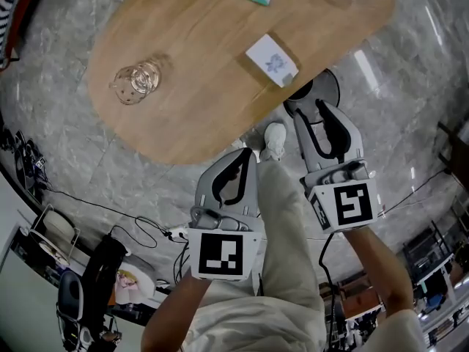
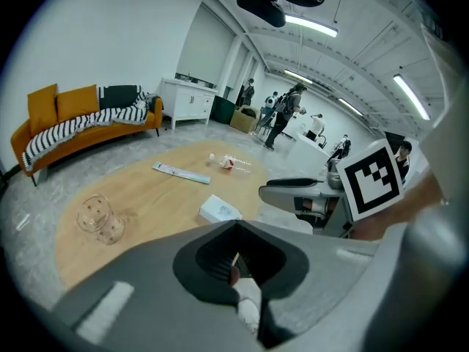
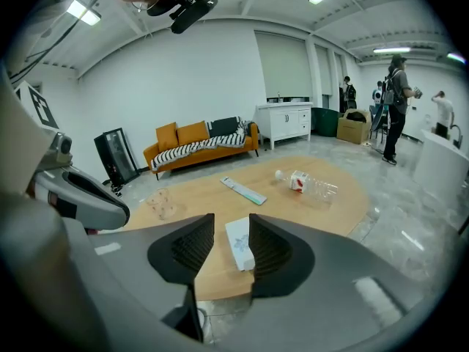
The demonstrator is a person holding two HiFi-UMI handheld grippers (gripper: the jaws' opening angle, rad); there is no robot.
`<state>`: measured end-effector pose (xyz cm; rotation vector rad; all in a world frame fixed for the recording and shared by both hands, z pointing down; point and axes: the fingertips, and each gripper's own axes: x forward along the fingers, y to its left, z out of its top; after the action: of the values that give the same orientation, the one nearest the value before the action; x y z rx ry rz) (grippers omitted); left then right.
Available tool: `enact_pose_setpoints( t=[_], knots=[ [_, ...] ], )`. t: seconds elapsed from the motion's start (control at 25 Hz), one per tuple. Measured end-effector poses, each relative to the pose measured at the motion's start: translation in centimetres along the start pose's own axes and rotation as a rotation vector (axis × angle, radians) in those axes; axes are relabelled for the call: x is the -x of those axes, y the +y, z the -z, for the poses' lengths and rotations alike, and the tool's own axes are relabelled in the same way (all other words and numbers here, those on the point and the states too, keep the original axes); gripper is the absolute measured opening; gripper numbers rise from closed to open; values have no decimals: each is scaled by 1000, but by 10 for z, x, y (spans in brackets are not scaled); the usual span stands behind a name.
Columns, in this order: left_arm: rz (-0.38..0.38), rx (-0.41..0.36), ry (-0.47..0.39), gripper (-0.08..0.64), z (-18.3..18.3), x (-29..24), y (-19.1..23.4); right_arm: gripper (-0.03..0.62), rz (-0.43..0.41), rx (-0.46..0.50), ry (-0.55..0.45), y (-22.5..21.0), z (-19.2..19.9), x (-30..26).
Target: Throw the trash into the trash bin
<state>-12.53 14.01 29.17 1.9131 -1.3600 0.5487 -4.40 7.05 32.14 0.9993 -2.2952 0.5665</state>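
Jaws of the left gripper (image 2: 236,224) are drawn together, their grey curved tips meeting at a point and leaving only a dark, ribbed hollow behind them; nothing is clamped there, and through the hollow a bit of the person's white shoe (image 1: 274,139) shows. On the right gripper (image 3: 231,220) the jaws stand apart, their ridged black pads facing each other across an open gap, and they grip nothing. Seen through that gap is a small flat white packet (image 3: 239,244) with a faint bluish print, lying near the table's near edge, apart from the jaws. The table (image 1: 205,101) is a smooth oval of pale wood grain. The rest of the trash lies on it too: a clear plastic cup (image 1: 137,81) with dots, tipped on its side toward the left end; a long, thin, flat wrapper (image 3: 244,191) in white and pale green near the middle of the far side; and a crinkled transparent bottle (image 3: 314,185) with a red and white label, lying on its side at the right end. Both grippers hang below the table's near edge, on either side of the person's light trouser leg, each with a white cube of black square markers at its back. Under everything is a glossy grey marbled floor (image 1: 410,72), and an orange sofa (image 3: 201,144) with a striped throw stands against the far wall.
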Motion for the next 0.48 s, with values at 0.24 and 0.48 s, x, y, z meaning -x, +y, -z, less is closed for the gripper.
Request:
enact_pose_setpoints(
  t=[0.24,0.48],
  knots=[
    [1,-2,16,0,10,-27,10,228,-18,21,33,-7,21,-35],
    [-12,12,19,0,21,-51,18,311,-34,50,45,-7,42,-66]
  ],
)
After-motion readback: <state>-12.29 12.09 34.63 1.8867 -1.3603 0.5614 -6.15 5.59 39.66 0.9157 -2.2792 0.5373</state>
